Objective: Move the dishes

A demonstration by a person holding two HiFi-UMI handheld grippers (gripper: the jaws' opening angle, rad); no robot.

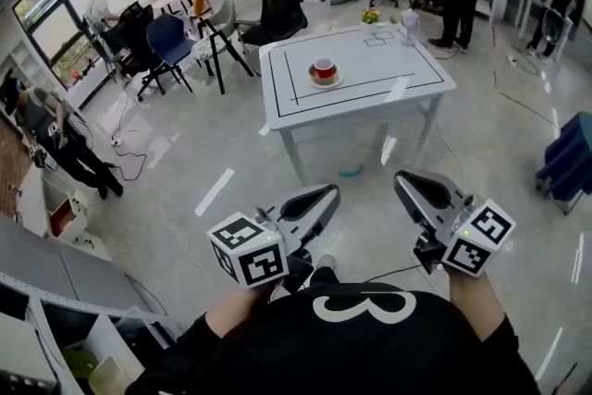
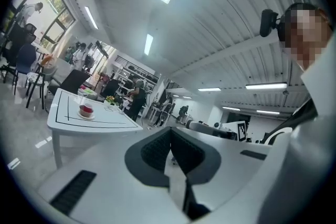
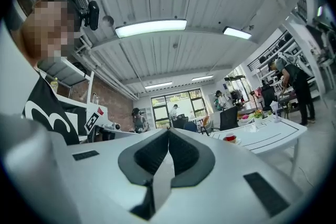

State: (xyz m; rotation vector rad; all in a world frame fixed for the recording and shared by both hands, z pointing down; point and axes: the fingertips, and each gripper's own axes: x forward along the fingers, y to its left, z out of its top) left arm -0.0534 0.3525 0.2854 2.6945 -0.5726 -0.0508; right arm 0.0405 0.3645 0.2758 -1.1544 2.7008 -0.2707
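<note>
1. Black shirt with a white print (image 1: 356, 319) sat closest to the lens, and both grippers were held low in front of it over the glossy grey floor (image 1: 185, 153).
2. Left gripper (image 1: 326, 193) was closed, pads together and nothing between them. It pointed about level toward the table.
3. Right gripper (image 1: 407, 181) was likewise closed and empty, tipped barely upward, beside the left one with a gap between.
4. Red cup on a white saucer (image 1: 324, 71) sat on the white table with black line markings (image 1: 388, 83), well apart from both grippers.
5. Step in hand looked like the approach, with nothing picked up yet.
6. To do it well: step up to the table's near edge, open one gripper before reaching, come in level at the saucer rim, pinch firmly, and keep it flat so the cup doesn't slide.
</note>
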